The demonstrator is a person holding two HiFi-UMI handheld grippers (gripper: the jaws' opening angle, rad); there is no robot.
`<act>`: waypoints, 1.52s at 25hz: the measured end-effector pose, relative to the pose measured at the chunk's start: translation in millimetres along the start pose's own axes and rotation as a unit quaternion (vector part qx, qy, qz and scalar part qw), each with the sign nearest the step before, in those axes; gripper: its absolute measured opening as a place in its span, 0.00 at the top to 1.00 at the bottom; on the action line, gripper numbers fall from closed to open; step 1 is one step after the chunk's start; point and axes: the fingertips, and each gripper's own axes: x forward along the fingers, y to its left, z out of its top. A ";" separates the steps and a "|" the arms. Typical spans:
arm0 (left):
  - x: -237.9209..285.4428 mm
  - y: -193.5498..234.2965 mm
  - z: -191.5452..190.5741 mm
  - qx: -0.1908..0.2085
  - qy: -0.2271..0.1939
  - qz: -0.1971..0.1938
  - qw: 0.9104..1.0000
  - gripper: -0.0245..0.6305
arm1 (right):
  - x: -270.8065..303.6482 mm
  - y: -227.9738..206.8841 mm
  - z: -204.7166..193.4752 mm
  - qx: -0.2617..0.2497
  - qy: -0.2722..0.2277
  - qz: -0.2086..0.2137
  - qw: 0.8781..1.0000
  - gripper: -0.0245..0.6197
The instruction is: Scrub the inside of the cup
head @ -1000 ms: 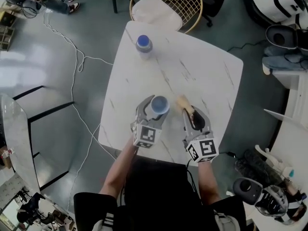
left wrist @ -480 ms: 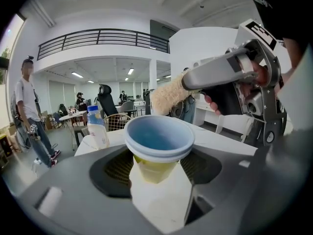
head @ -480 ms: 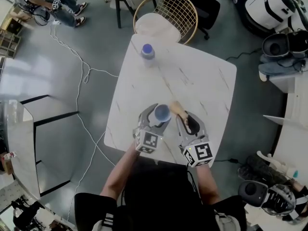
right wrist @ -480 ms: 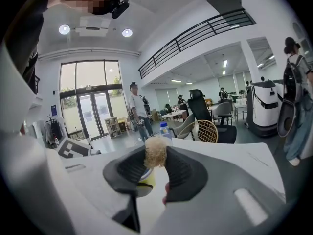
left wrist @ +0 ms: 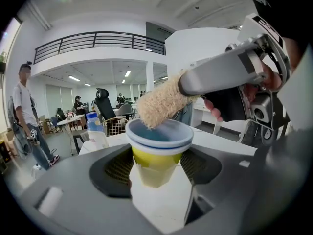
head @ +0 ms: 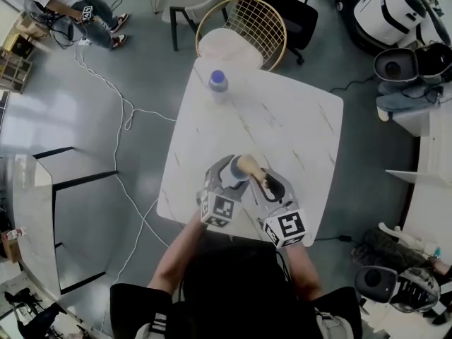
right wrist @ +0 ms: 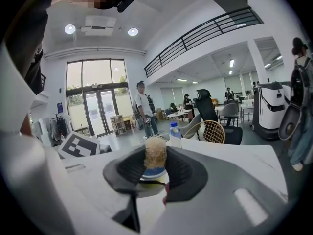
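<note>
The left gripper (head: 227, 175) clamps the cup (left wrist: 157, 153) upright over the near part of the table (head: 296, 126). The right gripper (head: 267, 183) is closed on the brush (left wrist: 159, 106), whose fuzzy head dips just over the cup's rim. The scrub looks about to begin: next the head should go deeper and rub round the blue inner wall while the cup is held steady. A bottle (head: 218, 81) stands at the far edge, a chair (head: 244, 23) beyond.

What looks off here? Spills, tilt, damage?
Nothing stands out. The blue-rimmed yellow cup sits upright in the left gripper, the right gripper holds a tan fuzzy brush at its rim; no spill on the white marble table.
</note>
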 end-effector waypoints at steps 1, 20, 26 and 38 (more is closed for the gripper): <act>-0.5 -0.2 0.5 0.001 0.000 0.000 1.000 0.49 | 0.2 0.9 -1.4 0.000 0.002 0.001 1.000 0.79; -11.9 -3.4 18.3 0.047 -0.036 0.000 0.998 0.50 | 4.7 5.7 -19.1 0.005 0.051 0.004 0.999 0.79; -10.3 -6.4 14.4 0.051 -0.029 -0.006 0.998 0.50 | 5.7 3.6 -23.1 0.010 0.059 0.003 0.998 0.79; -11.5 -2.7 12.0 0.061 -0.026 -0.005 0.998 0.50 | 9.8 19.9 -24.6 0.005 0.064 0.020 0.998 0.79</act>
